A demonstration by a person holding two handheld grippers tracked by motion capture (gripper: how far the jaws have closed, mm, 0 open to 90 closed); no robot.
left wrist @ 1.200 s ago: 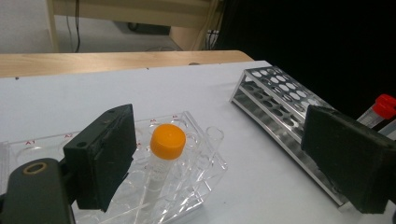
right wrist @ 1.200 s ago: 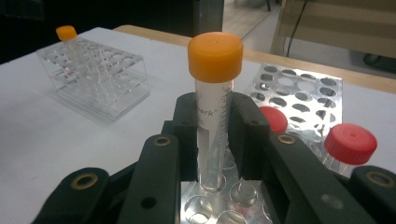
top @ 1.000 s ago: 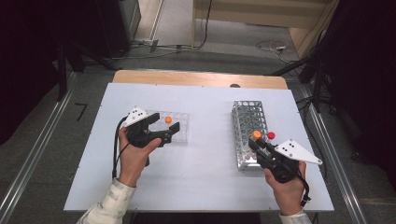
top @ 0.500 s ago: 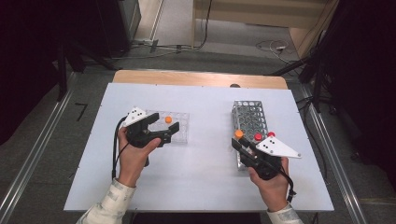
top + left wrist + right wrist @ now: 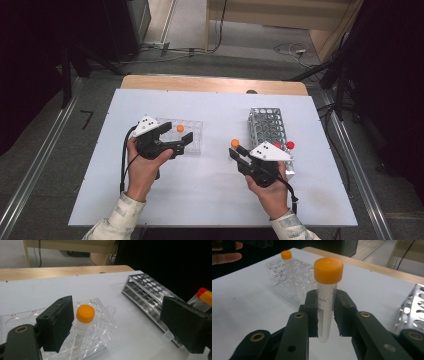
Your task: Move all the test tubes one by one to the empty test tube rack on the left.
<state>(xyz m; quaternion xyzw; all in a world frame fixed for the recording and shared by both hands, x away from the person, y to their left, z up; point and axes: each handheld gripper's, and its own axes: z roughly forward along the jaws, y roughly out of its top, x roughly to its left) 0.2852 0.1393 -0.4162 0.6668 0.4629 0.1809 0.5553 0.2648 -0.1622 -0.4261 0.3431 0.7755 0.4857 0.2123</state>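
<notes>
My right gripper (image 5: 239, 153) (image 5: 326, 303) is shut on a clear tube with an orange cap (image 5: 235, 143) (image 5: 328, 266), held upright over the table between the two racks. To its left lies a clear plastic rack (image 5: 194, 137) (image 5: 100, 341) (image 5: 277, 277), and one orange-capped tube (image 5: 180, 128) (image 5: 85, 313) (image 5: 286, 255) stands in it. My left gripper (image 5: 179, 140) (image 5: 117, 322) is open at that rack's near end. Its left jaw stands beside the standing tube, and no pad presses on anything.
A perforated metal rack (image 5: 267, 125) (image 5: 147, 287) (image 5: 412, 307) stands at the right with two red-capped tubes (image 5: 290, 145) at its near end. A wooden strip (image 5: 215, 84) runs along the table's far edge. White tabletop lies between the racks.
My right gripper has carried the orange-capped tube leftward, away from the metal rack toward the middle of the table. The left gripper has stayed where it was.
</notes>
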